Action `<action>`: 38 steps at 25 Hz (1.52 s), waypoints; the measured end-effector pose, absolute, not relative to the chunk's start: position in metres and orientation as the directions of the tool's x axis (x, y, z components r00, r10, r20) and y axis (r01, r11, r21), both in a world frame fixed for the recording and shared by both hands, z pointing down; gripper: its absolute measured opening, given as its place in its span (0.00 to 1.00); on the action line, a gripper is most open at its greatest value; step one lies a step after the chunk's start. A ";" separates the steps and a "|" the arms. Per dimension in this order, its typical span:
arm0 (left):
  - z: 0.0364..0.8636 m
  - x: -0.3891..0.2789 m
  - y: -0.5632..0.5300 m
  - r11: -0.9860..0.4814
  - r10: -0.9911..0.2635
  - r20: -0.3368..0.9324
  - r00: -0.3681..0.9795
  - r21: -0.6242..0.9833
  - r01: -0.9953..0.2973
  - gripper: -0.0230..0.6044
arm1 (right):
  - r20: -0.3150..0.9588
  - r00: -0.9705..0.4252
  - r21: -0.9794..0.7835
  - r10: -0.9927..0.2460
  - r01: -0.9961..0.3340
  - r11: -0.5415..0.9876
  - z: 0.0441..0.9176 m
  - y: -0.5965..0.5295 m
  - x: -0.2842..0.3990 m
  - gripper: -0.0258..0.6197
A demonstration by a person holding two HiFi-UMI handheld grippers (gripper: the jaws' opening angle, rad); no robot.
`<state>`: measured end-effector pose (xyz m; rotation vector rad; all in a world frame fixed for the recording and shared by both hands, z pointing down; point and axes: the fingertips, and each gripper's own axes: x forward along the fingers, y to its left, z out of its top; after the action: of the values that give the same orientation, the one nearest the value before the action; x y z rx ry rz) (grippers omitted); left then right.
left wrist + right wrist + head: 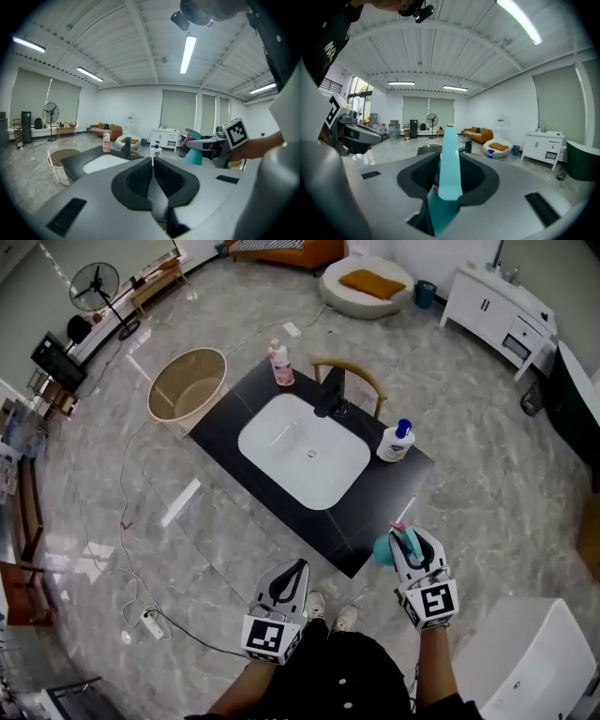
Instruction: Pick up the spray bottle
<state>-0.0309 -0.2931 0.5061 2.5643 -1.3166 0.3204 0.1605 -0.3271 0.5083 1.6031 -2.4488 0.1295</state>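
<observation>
Your right gripper (449,157) is clamped on the teal plastic spray bottle (450,180), held in the air just off the near right edge of the glossy black countertop (375,512) (pink nozzle at its tip). Your left gripper (152,161) has its jaws pressed together with nothing between them, near you.

Teal spray bottle (449,164), black counter (223,430), white basin (272,439).
</observation>
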 end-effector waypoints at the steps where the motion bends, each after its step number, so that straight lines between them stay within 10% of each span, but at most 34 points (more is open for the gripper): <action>1: 0.497 -0.027 -0.294 -0.575 -0.764 0.283 0.579 0.106 -0.811 0.07 | 0.219 -0.362 0.048 -0.906 -0.923 0.381 0.500 -0.319 0.167 0.21; 10: 0.445 -0.005 -0.303 -0.639 -0.752 0.158 0.640 0.062 -0.766 0.07 | 0.062 -0.155 0.057 -0.986 -0.986 0.159 0.413 -0.259 0.219 0.21; 38: 0.442 -0.001 -0.257 -0.697 -0.704 0.136 0.697 0.056 -0.715 0.07 | 0.037 -0.142 0.054 -0.989 -0.988 0.144 0.411 -0.207 0.203 0.21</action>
<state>-0.0011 -0.2573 0.4418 2.7970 -1.1733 0.1580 0.2029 -0.2067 0.4115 2.0148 -2.3271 -0.0254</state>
